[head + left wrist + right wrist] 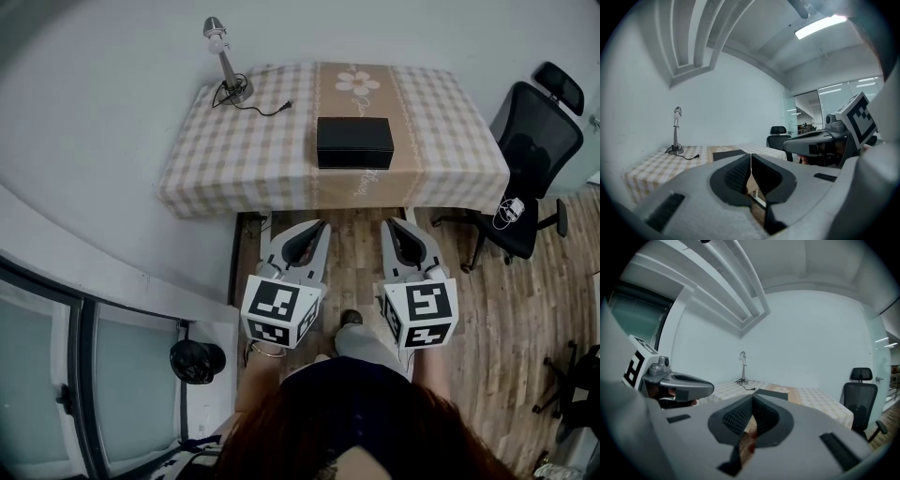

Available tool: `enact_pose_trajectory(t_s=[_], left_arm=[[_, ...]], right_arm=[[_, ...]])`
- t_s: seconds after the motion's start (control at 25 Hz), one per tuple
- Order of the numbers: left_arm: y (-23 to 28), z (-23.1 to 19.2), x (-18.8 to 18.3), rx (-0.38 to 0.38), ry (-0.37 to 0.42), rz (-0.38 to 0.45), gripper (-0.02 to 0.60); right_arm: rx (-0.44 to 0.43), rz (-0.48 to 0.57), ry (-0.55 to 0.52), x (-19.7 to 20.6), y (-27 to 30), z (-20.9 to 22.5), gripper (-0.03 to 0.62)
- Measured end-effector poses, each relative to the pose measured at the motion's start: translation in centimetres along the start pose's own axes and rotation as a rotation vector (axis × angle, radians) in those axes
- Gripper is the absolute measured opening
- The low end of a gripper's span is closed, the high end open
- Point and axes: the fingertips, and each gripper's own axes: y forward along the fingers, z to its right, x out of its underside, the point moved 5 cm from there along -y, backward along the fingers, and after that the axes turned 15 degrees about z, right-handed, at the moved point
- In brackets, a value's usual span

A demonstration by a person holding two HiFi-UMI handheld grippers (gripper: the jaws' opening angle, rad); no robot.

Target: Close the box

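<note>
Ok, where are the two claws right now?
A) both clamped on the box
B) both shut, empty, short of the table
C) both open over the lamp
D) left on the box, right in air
B: the left claw and right claw hang over the floor short of the table, jaws together on nothing, while the black box sits untouched on the tabletop.

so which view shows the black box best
The head view: the whole box shows from above, lying on the checked table. Both gripper views look low across the table and catch only a thin dark sliver of it, partly cut off by their own jaws.
</note>
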Motion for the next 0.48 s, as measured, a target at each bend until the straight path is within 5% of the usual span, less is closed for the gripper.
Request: enact_pose_trajectory(t_s=[0.48], left_arm=[[-1.7,0.7,0.1,-0.005,-0.011,0.005,0.028]], right_arm=[[0.002,-0.001,-0.019,-0.4,-1.6,-0.9,0.017]])
